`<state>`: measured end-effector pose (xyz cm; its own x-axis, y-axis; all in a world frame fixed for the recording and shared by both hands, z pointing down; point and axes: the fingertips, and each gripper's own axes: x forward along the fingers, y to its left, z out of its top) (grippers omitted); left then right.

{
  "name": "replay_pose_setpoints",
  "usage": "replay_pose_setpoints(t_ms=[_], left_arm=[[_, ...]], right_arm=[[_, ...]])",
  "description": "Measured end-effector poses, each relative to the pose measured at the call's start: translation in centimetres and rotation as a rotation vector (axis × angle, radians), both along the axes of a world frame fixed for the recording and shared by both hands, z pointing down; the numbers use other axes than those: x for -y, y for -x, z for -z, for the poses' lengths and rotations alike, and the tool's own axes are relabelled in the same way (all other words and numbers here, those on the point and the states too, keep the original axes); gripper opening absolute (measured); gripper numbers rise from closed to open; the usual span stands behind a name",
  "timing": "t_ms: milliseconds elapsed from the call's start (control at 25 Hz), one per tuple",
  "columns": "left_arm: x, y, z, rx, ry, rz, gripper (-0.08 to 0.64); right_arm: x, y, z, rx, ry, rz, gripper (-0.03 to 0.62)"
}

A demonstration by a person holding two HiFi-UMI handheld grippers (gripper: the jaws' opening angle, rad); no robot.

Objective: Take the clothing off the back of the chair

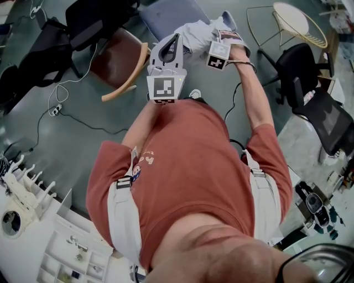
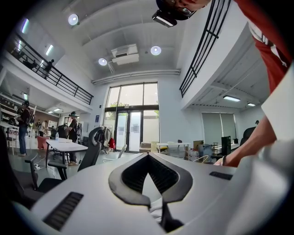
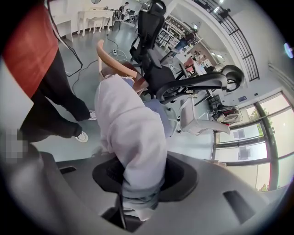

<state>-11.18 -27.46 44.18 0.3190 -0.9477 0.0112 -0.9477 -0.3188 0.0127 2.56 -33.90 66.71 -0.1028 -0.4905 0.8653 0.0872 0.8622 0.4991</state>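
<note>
Head view, nearest first: red shirt (image 1: 193,160), chest print too creased to read. Left gripper (image 1: 177,37) out at 12 o'clock from the chest, pointing level. Its marker cube (image 1: 165,88) carries black-and-white square patterns only. In the left gripper view its (image 2: 148,154) jaws are pressed together at the tips with nothing between the pads. It is just beside the clothing but does not touch it. Right gripper (image 1: 213,38) at 1 o'clock, tilted steeply down, arm stretched out. In the right gripper view its (image 3: 140,176) jaws are partly closed and pinch a thick fold of the clothing (image 3: 131,128). The cloth bunches between the pads and hides their tips. The clothing (image 1: 193,30) is a pale lavender-white sweatshirt-type garment with a ribbed hem at the pinch. From the jaws it runs up and away toward 11 o'clock in that view. In the head view it lies heaped at 12 o'clock, between the two grippers and against a blue-grey padded chair part (image 1: 168,15). Whether it hangs over that chair's back, I cannot tell. A wooden chair (image 1: 124,63) with a red-brown seat stands at 10 o'clock of the left gripper, apart from the garment. Beyond it in the right gripper view is a black office chair (image 3: 154,50). Cables trail over the grey-green floor (image 1: 83,143).
</note>
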Motion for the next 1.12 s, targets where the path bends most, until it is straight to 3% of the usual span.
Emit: replay_pose_setpoints(t_ms=[200,400,520,880,1120], left_arm=[[0.3,0.3,0.5,-0.002,-0.012,0.000,0.014],[0.6,-0.1,0.8,-0.001,-0.021,-0.015,0.014],[0.7,-0.6,0.8,-0.002,-0.017,-0.019,0.014],[0.6,-1.0,1.3,0.009,-0.027,-0.024,0.014],[0.6,-1.2,1.7,0.009,-0.037,-0.030,0.014]], right_arm=[[-0.6,0.1,1.0,0.052,-0.055,-0.014,0.158],[-1.7,-0.8,1.1,0.176,-0.067,-0.119,0.069],[-1.8,-0.8,1.1,0.223,-0.071,-0.176,0.063],[-2.5,-1.6,4.4,0.570,-0.143,-0.459,0.054],[-3.4,-2.9,7.5,0.732,-0.226,-0.584,0.052]])
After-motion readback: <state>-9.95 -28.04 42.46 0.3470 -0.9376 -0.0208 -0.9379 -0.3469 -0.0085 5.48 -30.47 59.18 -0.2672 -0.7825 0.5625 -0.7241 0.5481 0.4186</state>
